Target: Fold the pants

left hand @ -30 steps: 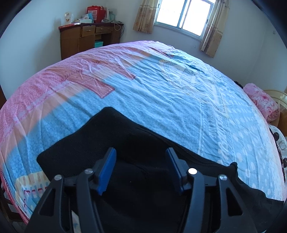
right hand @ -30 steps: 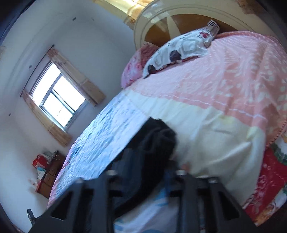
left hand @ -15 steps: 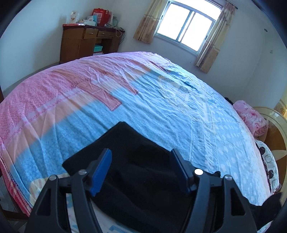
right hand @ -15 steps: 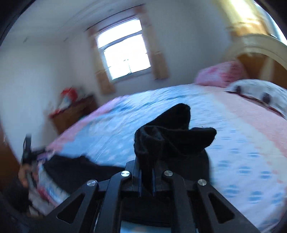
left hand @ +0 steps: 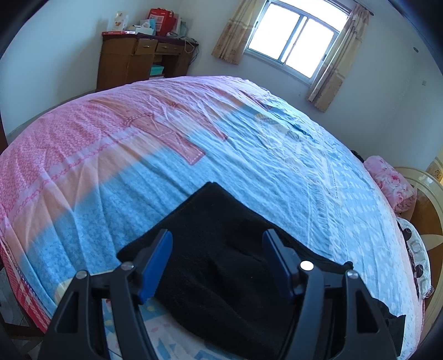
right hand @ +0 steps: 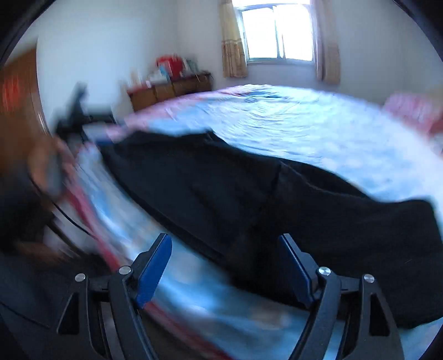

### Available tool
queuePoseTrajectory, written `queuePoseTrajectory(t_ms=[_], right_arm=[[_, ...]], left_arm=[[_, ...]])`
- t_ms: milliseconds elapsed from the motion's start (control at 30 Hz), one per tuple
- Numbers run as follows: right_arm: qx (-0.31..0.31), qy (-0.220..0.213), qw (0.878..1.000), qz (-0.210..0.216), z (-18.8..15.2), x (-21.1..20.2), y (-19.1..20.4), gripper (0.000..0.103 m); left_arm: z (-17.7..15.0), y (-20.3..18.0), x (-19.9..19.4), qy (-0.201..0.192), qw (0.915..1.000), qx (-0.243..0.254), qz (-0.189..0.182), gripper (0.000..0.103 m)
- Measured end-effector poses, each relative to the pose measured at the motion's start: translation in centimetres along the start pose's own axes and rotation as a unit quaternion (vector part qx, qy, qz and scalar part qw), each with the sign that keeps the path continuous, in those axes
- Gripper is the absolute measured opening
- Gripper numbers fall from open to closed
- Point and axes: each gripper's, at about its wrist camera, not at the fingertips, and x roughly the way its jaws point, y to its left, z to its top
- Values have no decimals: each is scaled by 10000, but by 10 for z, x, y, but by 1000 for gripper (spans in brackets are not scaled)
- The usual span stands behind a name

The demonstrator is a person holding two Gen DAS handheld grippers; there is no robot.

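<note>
On the bed (left hand: pixel 249 155) we find the black pants (left hand: pixel 221 249) lying flat near its edge; left gripper (left hand: pixel 217 256) and right gripper (right hand: pixel 224 263) both gape wide, holding nothing. We advise pinching matched edges squarely.

You had a bed (left hand: pixel 249 166) filling most of the frame, its quilt pink at left and blue at right. At upper left a brown wooden cabinet (left hand: pixel 133 61) stood against the wall, with a red bag (left hand: pixel 162 18) and boxes on top. At upper right a curtained window (left hand: pixel 296 41) let daylight in. A pink pillow (left hand: pixel 393 185) sat at the right edge.
</note>
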Motion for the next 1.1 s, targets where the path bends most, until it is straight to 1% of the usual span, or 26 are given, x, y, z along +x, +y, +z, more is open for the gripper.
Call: queuePoseTrajectory(t_ms=[33, 67, 100, 133, 167, 200, 233, 267, 300, 333, 367, 400, 433, 467, 500, 533, 567, 600, 633, 667, 700, 767, 867, 967, 1033, 1100], right_arm=[[379, -193, 9977, 526, 9, -13, -8, 80], [582, -383, 9944, 794, 16, -23, -11, 80], [722, -562, 9916, 917, 27, -33, -19, 80], [751, -576, 9917, 870, 36, -38, -27, 80], [718, -482, 9938, 692, 47, -40, -37, 80], [591, -316, 9965, 502, 57, -38, -48, 79], [344, -89, 9985, 414, 67, -33, -58, 79], [131, 98, 9991, 395, 73, -28, -64, 75], [-50, 315, 9984, 461, 80, -20, -72, 72], [-161, 510, 9966, 633, 86, -13, -83, 72], [-226, 719, 9930, 910, 93, -3, -93, 72], [-311, 862, 9911, 962, 98, 4, -103, 72], [-429, 1064, 9879, 1043, 102, 16, -109, 70], [-537, 1271, 9832, 1194, 99, 25, -114, 62], [-744, 1492, 9783, 1230, 98, 38, -113, 51], [-868, 1683, 9732, 1304, 96, 52, -110, 47], [-973, 1944, 9652, 1453, 92, 66, -108, 45], [-1057, 2075, 9611, 1485, 86, 72, -106, 44], [-1166, 2226, 9557, 1532, 82, 80, -103, 44], [-1361, 2286, 9510, 1577, 77, 82, -98, 45], [-1543, 2245, 9499, 1534, 75, 83, -95, 45], [-1800, 2274, 9480, 1316, 72, 82, -92, 43], [-1718, 2250, 9516, 1195, 75, 85, -95, 43], [-1802, 2232, 9508, 1167, 70, 81, -91, 43], [-1997, 2217, 9486, 1055, 66, 74, -84, 32], [-1982, 2192, 9517, 834, 67, 73, -81, 13]], left_arm=[[1, -1, -1, -3, 10000, 11, -18, 70], [1, -2, -1, -5, 10000, 17, -39, 70], [2, -3, -2, -3, 10000, 31, -73, 70], [3, -5, -2, -9, 9999, 66, -119, 70], [3, -7, -3, -18, 9998, 100, -143, 70], [3, -9, -3, -20, 9998, 161, -150, 70], [3, -11, -3, -16, 9997, 197, -141, 70], [3, -13, -3, -4, 9996, 239, -123, 70], [2, -14, -4, 3, 9996, 256, -115, 70], [2, -15, -5, -1, 9996, 252, -113, 70], [1, -14, -7, -13, 9997, 227, -95, 70], [2, -13, -8, -27, 9998, 206, -71, 70], [2, -13, -9, -41, 9998, 193, -48, 70], [2, -11, -11, -52, 9998, 186, -1, 70], [2, -10, -13, -54, 9998, 197, 54, 70], [2, -9, -15, -60, 9997, 209, 96, 70], [3, -8, -17, -82, 9996, 228, 166, 70], [4, -7, -20, -111, 9994, 241, 241, 70], [4, -6, -22, -141, 9991, 248, 303, 74], [5, -5, -24, -167, 9990, 246, 340, 76], [6, -3, -25, -196, 9988, 231, 377, 77], [8, -2, -23, -190, 9988, 188, 414, 77], [10, -3, -21, -157, 9991, 149, 369, 77], [8, -10, -21, -138, 9991, 261, 292, 77], [7, -13, -20, -139, 9987, 343, 343, 77], [7, -13, -20, -134, 9988, 325, 337, 77]])
